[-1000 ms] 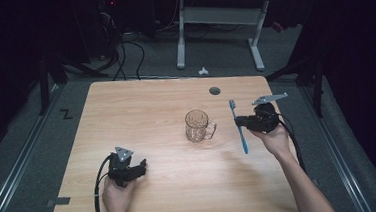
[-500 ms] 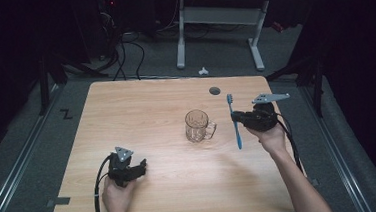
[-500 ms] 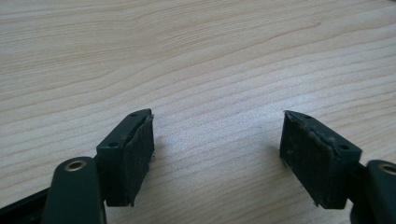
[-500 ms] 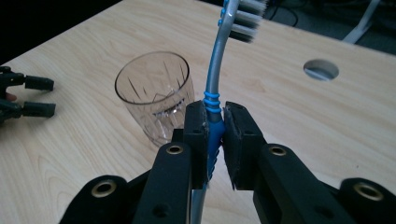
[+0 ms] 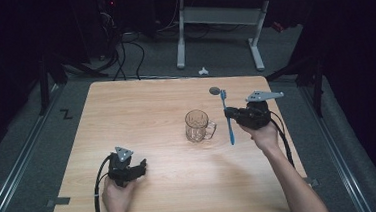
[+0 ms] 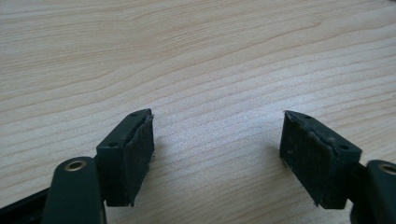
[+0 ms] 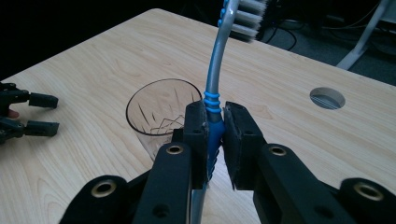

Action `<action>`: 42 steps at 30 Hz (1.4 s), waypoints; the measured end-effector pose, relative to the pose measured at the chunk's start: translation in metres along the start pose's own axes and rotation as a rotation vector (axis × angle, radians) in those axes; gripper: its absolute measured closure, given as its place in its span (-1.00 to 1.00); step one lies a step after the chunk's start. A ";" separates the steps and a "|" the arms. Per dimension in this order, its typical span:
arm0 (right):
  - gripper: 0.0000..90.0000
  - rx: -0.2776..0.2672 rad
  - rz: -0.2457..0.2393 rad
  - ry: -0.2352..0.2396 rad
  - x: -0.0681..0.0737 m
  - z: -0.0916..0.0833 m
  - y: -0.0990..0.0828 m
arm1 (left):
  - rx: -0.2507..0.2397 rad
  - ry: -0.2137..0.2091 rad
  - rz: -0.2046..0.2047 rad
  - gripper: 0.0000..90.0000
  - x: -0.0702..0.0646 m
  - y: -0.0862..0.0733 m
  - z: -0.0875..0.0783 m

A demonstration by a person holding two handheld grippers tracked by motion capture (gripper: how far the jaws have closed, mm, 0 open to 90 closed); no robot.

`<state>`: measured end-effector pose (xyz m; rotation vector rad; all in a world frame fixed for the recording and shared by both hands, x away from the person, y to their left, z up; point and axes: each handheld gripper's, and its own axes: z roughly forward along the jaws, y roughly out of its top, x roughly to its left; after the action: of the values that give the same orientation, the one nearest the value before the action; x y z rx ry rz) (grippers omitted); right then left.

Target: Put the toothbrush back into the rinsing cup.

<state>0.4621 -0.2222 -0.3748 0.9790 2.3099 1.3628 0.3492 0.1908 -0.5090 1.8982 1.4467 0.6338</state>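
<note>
A blue and grey toothbrush (image 5: 227, 118) hangs upright in the air to the right of a clear glass mug (image 5: 198, 126), bristles at the top. My right gripper (image 5: 229, 114) is shut on its handle; in the right gripper view the pads (image 7: 200, 133) pinch the blue grip of the toothbrush (image 7: 212, 112), with the mug (image 7: 159, 112) just beyond on the table. My left gripper (image 5: 141, 168) rests on the table at the front left, open, with bare wood between its jaws (image 6: 217, 144).
The wooden table (image 5: 141, 104) has a round cable hole (image 5: 214, 90) near its far edge. The left gripper (image 7: 28, 114) shows far off in the right gripper view. Beyond the table stand a desk frame (image 5: 218, 28) and cables on the floor.
My right gripper has carried the toothbrush a little to the left, closer to the mug. The left gripper has stayed put.
</note>
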 end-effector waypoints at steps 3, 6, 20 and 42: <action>0.78 -0.010 0.006 0.001 0.000 0.000 0.001 | 0.000 -0.001 0.000 -0.41 0.000 0.000 0.000; 0.78 -0.016 0.004 -0.001 0.000 -0.001 0.002 | 0.000 0.000 0.000 -0.41 0.000 0.000 0.000; 0.78 -0.005 -0.067 0.010 0.012 0.006 0.020 | 0.000 -0.001 0.000 -0.41 0.000 0.000 0.000; 0.78 -0.040 -0.058 -0.017 0.010 0.029 0.039 | -0.001 -0.006 0.000 -0.40 0.001 0.000 0.000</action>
<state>0.4868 -0.1840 -0.3553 0.9009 2.2715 1.3662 0.3498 0.1913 -0.5089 1.8977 1.4432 0.6282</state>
